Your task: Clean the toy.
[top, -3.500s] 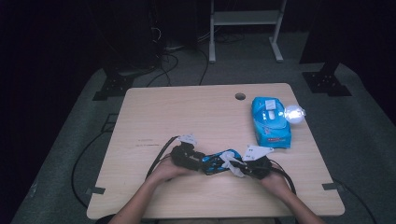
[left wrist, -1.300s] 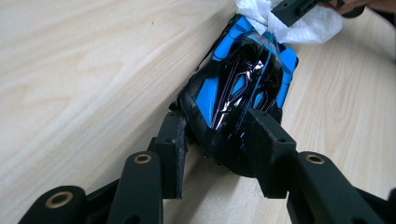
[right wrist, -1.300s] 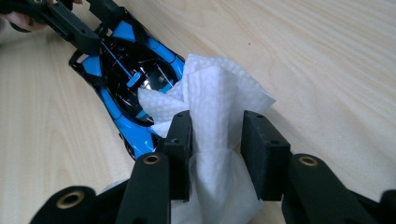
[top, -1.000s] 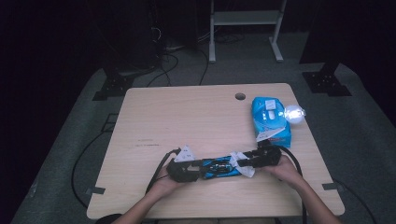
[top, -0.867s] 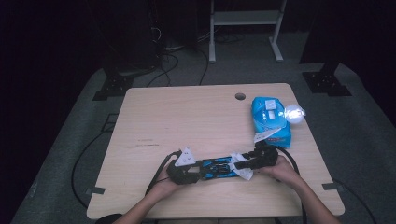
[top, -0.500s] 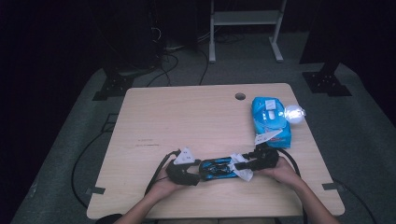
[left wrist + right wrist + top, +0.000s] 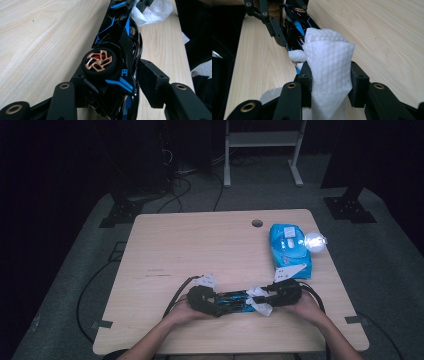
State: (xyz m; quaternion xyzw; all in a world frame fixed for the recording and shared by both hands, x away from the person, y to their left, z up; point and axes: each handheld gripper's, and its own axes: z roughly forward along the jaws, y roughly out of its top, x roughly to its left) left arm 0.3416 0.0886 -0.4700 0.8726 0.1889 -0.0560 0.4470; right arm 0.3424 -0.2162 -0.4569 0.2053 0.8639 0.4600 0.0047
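Two tools [image 7: 220, 302], toy car [image 7: 234, 301] between.

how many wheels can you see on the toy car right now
2. One bronze-spoked wheel sits between the left gripper jaws on the toy car; another shows at the car's far end in the right gripper view, maybe the same one. Others are probably hidden.

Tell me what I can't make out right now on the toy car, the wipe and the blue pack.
- Toy car: its near end drops below the bottom edge in the left gripper view; its far end sits behind the white wipe in the right gripper view.
- Where the wipe meets the car: covered by the wipe's own folds.
- Blue pack: print too small in the high view, with a bright glare beside it.
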